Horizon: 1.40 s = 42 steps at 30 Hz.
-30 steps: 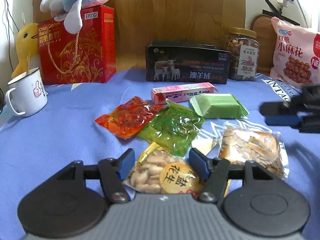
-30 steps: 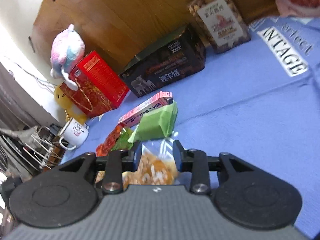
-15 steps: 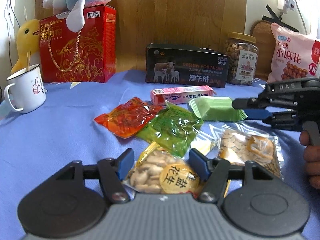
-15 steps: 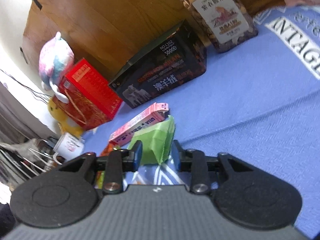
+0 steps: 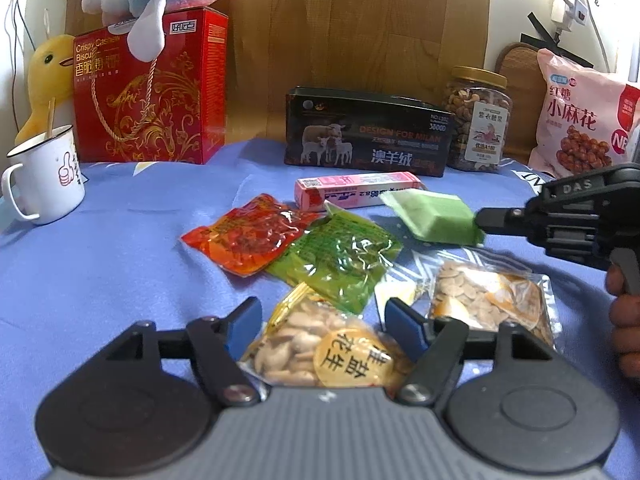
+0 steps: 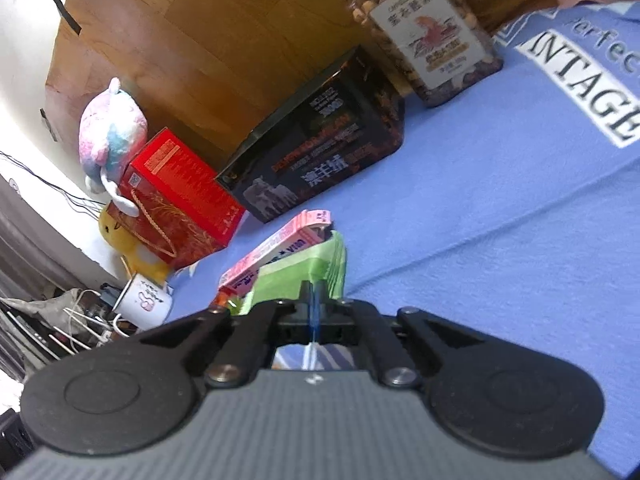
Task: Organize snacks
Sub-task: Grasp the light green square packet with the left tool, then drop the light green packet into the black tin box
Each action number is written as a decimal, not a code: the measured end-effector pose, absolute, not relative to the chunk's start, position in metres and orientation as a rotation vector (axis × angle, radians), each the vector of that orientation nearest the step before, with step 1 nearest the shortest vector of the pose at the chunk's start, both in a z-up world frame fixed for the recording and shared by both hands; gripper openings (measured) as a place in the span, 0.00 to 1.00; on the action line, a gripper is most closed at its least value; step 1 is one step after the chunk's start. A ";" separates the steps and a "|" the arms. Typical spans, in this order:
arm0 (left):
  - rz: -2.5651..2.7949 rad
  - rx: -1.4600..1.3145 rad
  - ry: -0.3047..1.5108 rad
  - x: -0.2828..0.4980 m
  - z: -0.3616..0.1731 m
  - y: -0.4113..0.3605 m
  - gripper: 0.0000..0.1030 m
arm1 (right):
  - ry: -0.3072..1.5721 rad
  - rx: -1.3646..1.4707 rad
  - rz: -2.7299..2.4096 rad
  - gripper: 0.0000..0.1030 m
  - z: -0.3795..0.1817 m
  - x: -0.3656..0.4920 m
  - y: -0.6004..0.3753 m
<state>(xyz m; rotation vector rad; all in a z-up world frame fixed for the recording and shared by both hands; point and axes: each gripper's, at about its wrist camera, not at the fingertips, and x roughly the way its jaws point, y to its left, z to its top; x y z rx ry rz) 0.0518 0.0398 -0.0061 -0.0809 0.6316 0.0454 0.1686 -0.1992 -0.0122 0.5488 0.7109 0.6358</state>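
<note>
Left wrist: blue cloth (image 5: 100, 264), wooden backboard (image 5: 352, 28), snacks scattered

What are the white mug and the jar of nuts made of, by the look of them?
The white mug looks like enamelled metal: glossy white with a thin dark rim, though ceramic is possible. The jar of nuts looks like clear plastic with a gold-coloured lid; the nuts show through its wall.

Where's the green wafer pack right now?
In the left wrist view, the green wafer pack sits right of centre, just in front of the pink box, its right edge pinched by the right gripper.
</note>
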 end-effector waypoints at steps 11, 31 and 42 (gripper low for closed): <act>0.012 -0.127 0.619 0.047 -0.001 0.046 0.68 | 0.691 0.498 0.528 0.02 0.002 0.136 -0.282; -0.171 -0.461 0.886 0.177 0.019 0.036 0.71 | 0.732 0.239 0.746 0.38 0.010 0.185 -0.195; -0.266 -0.437 0.844 0.192 0.051 0.030 0.42 | 0.652 0.160 0.783 0.32 0.027 0.175 -0.184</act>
